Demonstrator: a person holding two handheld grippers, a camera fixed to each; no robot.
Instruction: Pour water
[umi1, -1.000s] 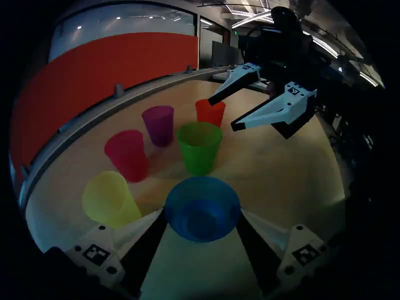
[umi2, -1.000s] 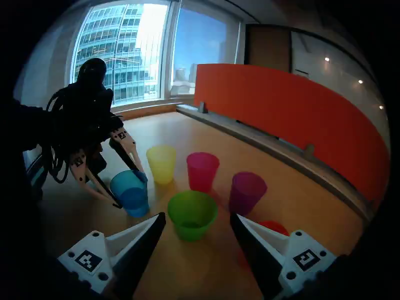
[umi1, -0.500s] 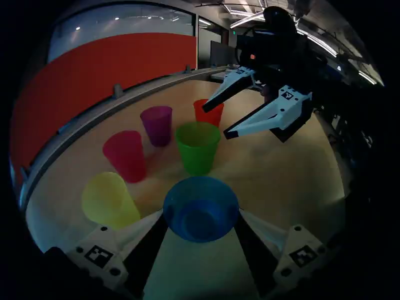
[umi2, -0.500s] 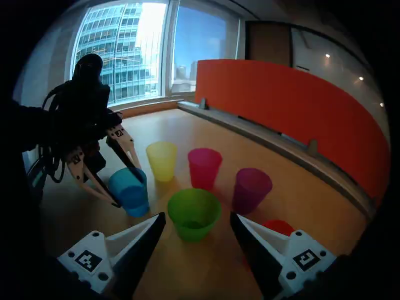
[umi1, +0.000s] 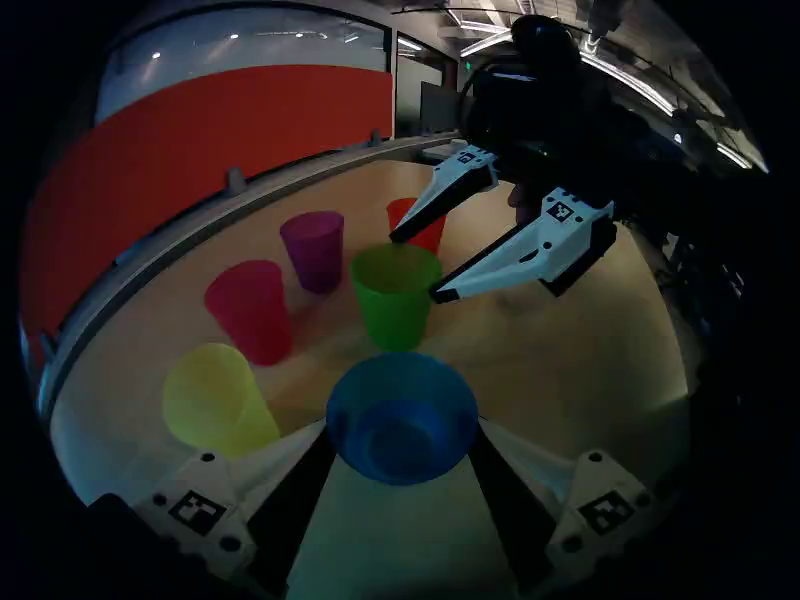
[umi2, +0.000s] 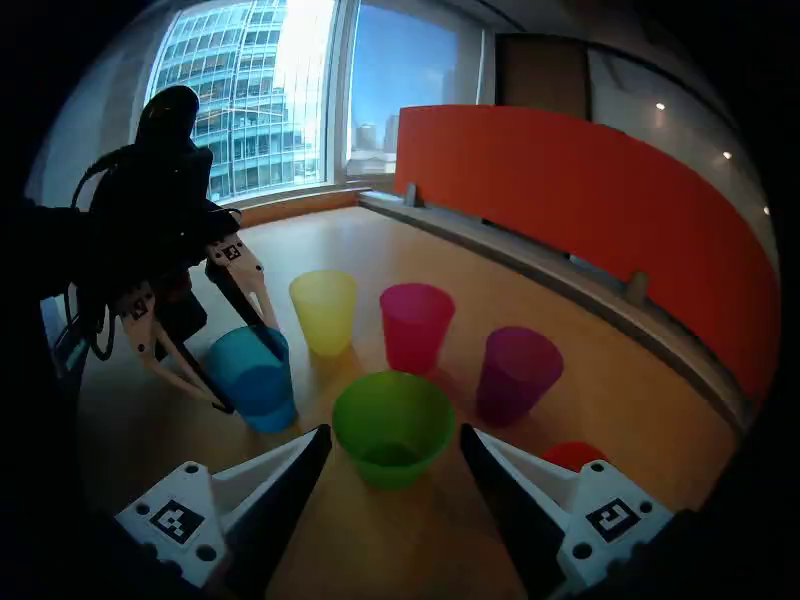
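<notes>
A blue cup (umi1: 403, 420) sits on the wooden table between the fingers of my left gripper (umi1: 400, 430), which press on its two sides. In the right gripper view, the left gripper (umi2: 250, 372) clasps the same blue cup (umi2: 250, 380), held by a person's dark-sleeved hand. A green cup (umi2: 392, 425) stands just ahead of my right gripper (umi2: 395, 432), whose fingers are spread wide. In the left gripper view, the right gripper (umi1: 413, 268) hovers open at the green cup's (umi1: 392, 295) far rim, tips on either side.
Yellow (umi1: 215, 400), pink (umi1: 250, 308), purple (umi1: 315, 248) and red (umi1: 403, 212) cups stand around the green one. In the right gripper view they are the yellow (umi2: 323, 310), pink (umi2: 415, 322), purple (umi2: 517, 372) and red (umi2: 572, 455) cups. An orange partition (umi2: 600, 190) borders the table.
The right gripper has come lower and closer to the green cup, still open. The left gripper and the blue cup have barely moved.
</notes>
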